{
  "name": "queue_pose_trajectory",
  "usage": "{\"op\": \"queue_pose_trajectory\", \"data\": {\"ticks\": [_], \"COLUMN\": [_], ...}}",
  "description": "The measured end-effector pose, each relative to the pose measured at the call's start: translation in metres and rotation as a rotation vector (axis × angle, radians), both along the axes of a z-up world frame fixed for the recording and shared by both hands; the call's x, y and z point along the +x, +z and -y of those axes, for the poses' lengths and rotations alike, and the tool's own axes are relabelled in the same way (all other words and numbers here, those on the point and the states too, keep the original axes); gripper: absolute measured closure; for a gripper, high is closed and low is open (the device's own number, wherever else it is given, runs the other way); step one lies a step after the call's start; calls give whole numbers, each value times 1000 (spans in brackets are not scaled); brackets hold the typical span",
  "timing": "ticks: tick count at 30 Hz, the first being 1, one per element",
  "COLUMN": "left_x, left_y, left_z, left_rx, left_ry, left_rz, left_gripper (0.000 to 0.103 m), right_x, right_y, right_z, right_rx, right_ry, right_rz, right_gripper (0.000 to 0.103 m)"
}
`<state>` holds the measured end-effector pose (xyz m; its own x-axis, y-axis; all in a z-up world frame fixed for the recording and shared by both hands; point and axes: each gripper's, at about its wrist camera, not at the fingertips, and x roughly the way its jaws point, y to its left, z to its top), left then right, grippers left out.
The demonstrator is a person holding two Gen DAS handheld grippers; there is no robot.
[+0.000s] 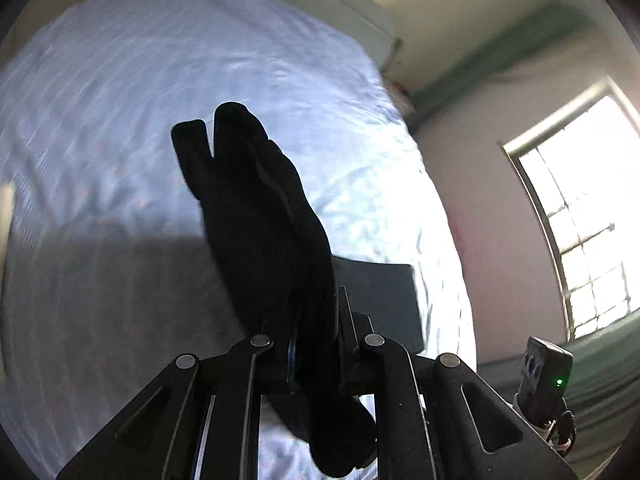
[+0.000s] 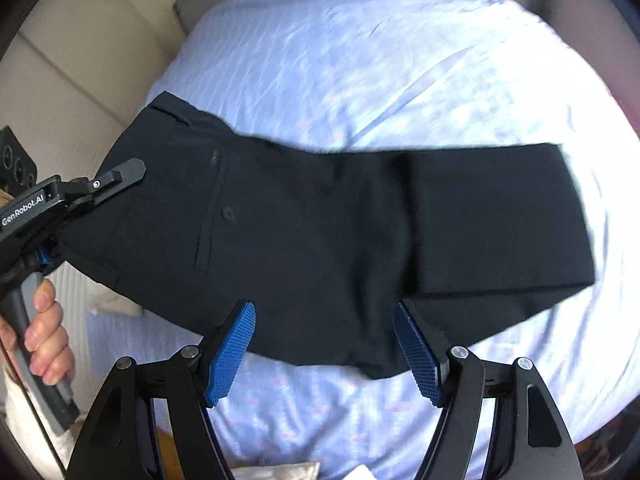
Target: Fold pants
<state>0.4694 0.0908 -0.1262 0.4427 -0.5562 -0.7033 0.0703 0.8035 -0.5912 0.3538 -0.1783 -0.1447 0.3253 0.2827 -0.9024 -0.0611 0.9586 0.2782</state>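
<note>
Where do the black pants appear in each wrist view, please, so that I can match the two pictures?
Left wrist view: the black pants run up the middle of the picture, a bunched fold clamped in the left gripper.
Right wrist view: the black pants spread across the centre, waistband at left, lying beyond the open right gripper.
Shared landmark: the pale blue bedsheet beneath them.

Right gripper [image 2: 324, 350]: black linkage arms are seen, joined by round silver screws.
Right pads [image 2: 232, 354]: blue, cross-hatched faces are shown.
Left gripper [image 2: 132, 170]: black body is marked "GenRobot.AI" in white; a blue part is seen beneath.
Left handle [image 2: 28, 344]: grey, wrapped by the hand [image 2: 48, 344].
</note>
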Motion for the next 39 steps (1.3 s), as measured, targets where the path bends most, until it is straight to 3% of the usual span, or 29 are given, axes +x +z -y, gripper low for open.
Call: {"op": "queue_pose_trajectory", "data": {"ticks": [8, 14, 27, 32, 33, 35, 36, 37, 39], "left_x": [24, 33, 56, 61, 63, 68, 69, 67, 61], "left_y": [33, 25, -78, -92, -95, -97, -93, -87, -72], "left_z": [129, 231, 398, 430, 433, 432, 430, 426, 414], "left_rx": [57, 140, 290, 333, 315, 291, 296, 302, 316], "left_ry": [-90, -136, -169, -242, -253, -255, -248, -243, -238], "left_rz": [19, -36, -269, -279, -295, -326, -319, -298, -246], "left_gripper": [90, 90, 90, 89, 86, 66, 48, 41, 38], "right_x": [-25, -35, -29, -22, -20, -13, -11, -8, 3], "right_y": [25, 16, -13, -36, -38, -43, -44, -45, -49], "right_z": [124, 210, 327, 351, 354, 358, 358, 358, 357], "right_rx": [56, 82, 86, 94, 92, 83, 86, 91, 105], "right_ry": [-135, -192, -246, -261, -260, -256, -253, -246, -218], "right_rz": [78, 51, -2, -52, -58, -68, -68, -66, -61], "right_gripper": [30, 30, 30, 30, 30, 30, 30, 30, 30]}}
